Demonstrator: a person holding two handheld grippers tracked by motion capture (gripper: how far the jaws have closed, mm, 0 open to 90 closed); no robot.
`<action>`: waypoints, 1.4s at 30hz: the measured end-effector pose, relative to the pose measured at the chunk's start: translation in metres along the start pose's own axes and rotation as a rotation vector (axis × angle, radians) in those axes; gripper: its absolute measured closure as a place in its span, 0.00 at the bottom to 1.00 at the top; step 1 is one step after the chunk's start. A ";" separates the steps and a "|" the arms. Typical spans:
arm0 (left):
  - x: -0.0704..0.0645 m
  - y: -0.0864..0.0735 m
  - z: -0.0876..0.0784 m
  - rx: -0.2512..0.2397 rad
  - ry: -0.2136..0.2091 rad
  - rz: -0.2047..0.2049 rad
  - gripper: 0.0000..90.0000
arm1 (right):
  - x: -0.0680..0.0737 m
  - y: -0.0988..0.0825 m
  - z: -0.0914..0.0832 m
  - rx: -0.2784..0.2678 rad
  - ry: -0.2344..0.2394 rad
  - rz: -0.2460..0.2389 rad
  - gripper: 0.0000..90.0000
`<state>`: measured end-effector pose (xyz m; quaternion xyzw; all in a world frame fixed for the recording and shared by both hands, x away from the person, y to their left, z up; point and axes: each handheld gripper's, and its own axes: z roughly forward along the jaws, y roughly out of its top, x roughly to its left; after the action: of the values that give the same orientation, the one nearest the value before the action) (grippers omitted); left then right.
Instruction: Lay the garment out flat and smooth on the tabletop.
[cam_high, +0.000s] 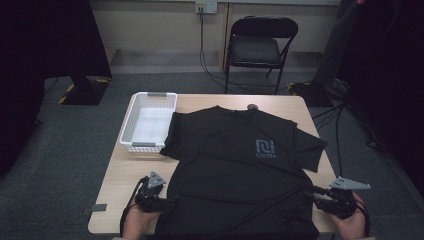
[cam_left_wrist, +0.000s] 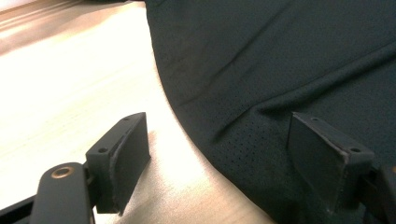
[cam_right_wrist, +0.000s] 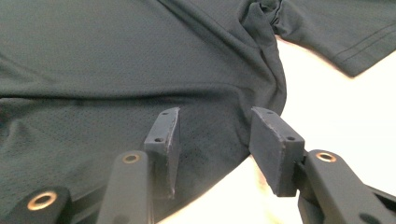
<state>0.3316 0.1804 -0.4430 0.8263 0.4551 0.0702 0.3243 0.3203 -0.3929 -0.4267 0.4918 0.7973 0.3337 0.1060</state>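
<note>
Left gripper (cam_left_wrist: 218, 161) jaws wide apart — black shirt (cam_left_wrist: 289, 60) edge between them, on pale wooden table (cam_left_wrist: 70, 93).

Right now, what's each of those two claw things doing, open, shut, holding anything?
Left gripper: open, straddling the black T-shirt's edge, holding nothing.
Right gripper: open, shirt edge between the jaws, not clamped.

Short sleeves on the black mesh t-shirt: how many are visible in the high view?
2. One short sleeve lies by the white plastic basket; the other short sleeve is spread flat toward the wooden table's right edge.

A wooden table (cam_high: 125, 172) carries a black T-shirt (cam_high: 235, 165) and white basket (cam_high: 148, 121).
</note>
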 end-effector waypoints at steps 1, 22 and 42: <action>0.000 0.000 0.000 0.001 0.003 0.006 0.23 | 0.000 0.000 0.000 0.002 -0.001 0.002 0.59; -0.001 -0.005 0.004 -0.031 0.021 0.061 0.15 | 0.006 -0.003 -0.003 0.031 0.002 -0.047 0.90; -0.014 -0.011 -0.017 0.018 0.001 0.024 0.56 | 0.024 -0.018 -0.022 0.048 0.031 0.020 0.65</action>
<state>0.3086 0.1818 -0.4341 0.8345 0.4462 0.0704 0.3156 0.2847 -0.3870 -0.4175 0.4967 0.8018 0.3229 0.0784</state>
